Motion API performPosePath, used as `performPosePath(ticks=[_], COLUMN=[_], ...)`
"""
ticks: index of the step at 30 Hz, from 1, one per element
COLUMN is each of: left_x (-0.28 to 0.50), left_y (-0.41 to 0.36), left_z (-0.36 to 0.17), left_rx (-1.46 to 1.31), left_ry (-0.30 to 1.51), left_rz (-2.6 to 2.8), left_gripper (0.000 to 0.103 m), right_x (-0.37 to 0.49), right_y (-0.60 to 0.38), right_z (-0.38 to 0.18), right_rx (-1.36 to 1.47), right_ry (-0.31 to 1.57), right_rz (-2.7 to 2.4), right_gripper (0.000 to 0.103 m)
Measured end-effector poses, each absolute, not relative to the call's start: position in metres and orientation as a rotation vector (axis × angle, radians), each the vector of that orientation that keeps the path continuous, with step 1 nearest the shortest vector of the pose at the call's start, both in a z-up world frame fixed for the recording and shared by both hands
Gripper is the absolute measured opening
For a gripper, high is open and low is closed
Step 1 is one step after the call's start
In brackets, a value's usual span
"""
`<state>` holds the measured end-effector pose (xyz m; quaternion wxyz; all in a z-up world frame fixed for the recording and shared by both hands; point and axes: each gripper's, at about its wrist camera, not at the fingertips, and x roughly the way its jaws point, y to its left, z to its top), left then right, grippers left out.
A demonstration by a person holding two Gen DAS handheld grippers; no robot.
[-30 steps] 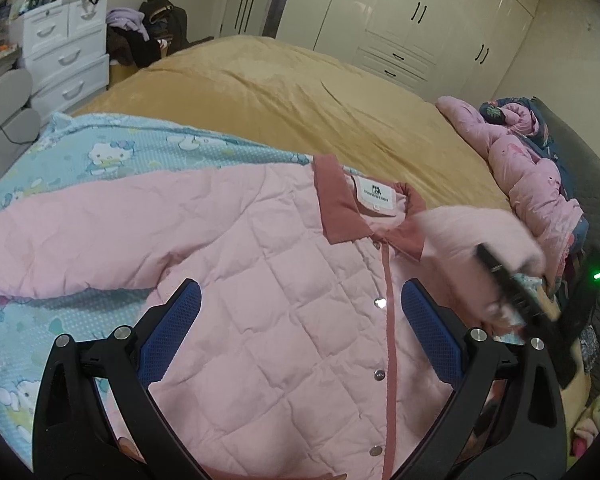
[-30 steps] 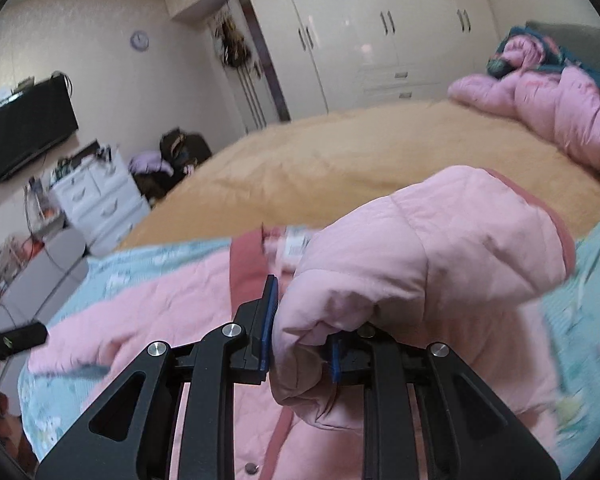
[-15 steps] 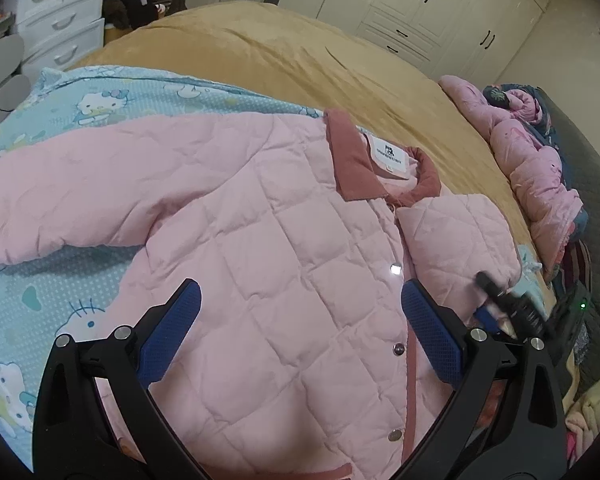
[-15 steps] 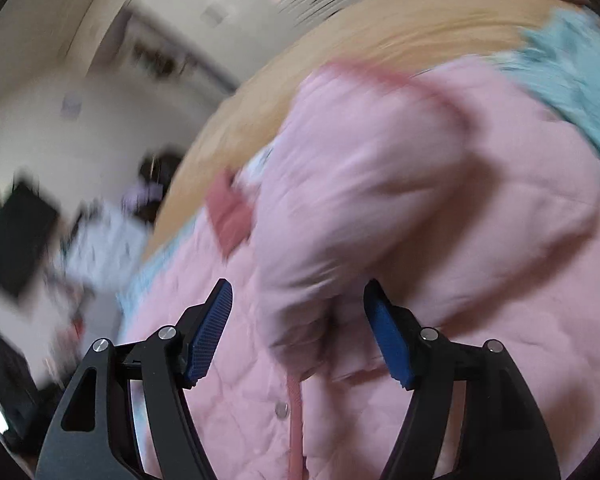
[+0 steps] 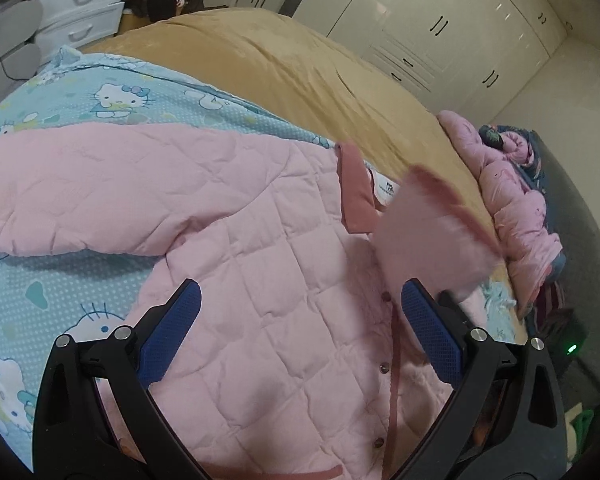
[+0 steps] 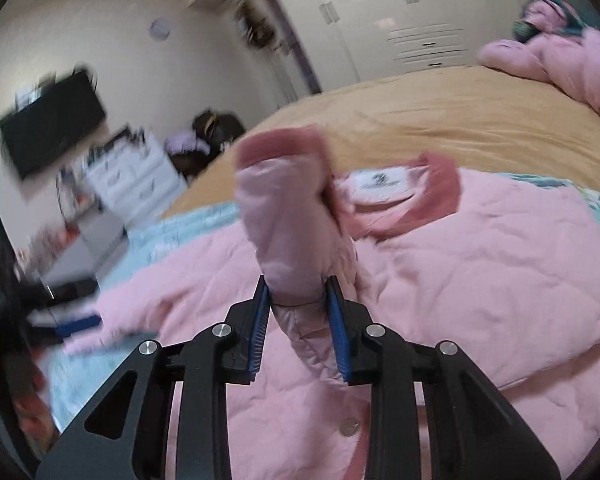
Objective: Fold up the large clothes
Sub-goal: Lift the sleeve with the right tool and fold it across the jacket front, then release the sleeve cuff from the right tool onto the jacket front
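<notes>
Big tan bed (image 5: 300, 68), blue cartoon sheet (image 5: 100, 96) near me, pink quilted jacket (image 5: 260, 320) spread flat on it, buttoned, collar far. Folding barely begun, I judge: left sleeve still out, body unfolded. My right gripper (image 6: 298, 320) is closing on the right sleeve (image 6: 288, 216), cuff lifted over the chest. Left gripper (image 5: 300, 336) gapes wide, empty, above the jacket front.

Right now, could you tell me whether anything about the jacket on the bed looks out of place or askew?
Yes: the pink quilted jacket lies buttoned and flat, but its sleeve stands lifted above the chest, bunched between the closing jaws of the right gripper. The other sleeve still sprawls sideways, unfolded.
</notes>
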<state>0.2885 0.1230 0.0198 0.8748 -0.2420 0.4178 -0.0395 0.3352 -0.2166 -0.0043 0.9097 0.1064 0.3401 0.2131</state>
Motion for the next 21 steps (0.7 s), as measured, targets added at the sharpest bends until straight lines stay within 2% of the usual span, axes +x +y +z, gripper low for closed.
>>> performPosePath(ticks=[7,9,13,18,19,21], left_x=[0.302,0.312,0.327,0.342,0.345,0.350], left_y=[0.126,0.122,0.115,0.104,0.103,0.100], left_z=[0.002,-0.010,-0.031,-0.057,-0.061,-0.069], left_rx=[-0.587,-0.619,-0.675,-0.701,-0.704,-0.708], left_ry=[0.898,0.924,0.960,0.992,0.998,1.001], left_rz=[-0.157,-0.189,-0.239,-0.295,-0.292,-0.297], left_gripper=[0.094,0.094,0.094,0.093,0.091,0.067], right_x=[0.320,0.319,0.306,0.295,0.294,0.291], right_y=[-0.170,-0.163,-0.166,-0.184,-0.192,-0.207], right_z=[-0.034,-0.041,-0.048,-0.036,-0.034,-0.032], right_rx=[0.008,-0.013,0.040,0.070,0.081,0.095], right_ry=[0.787,0.819,0.862,0.885,0.884,0.878], right_rz=[0.505,0.524,0.622,0.651,0.646,0.631], right_gripper=[0.029,0.035,0.060,0.061,0.061,0.061])
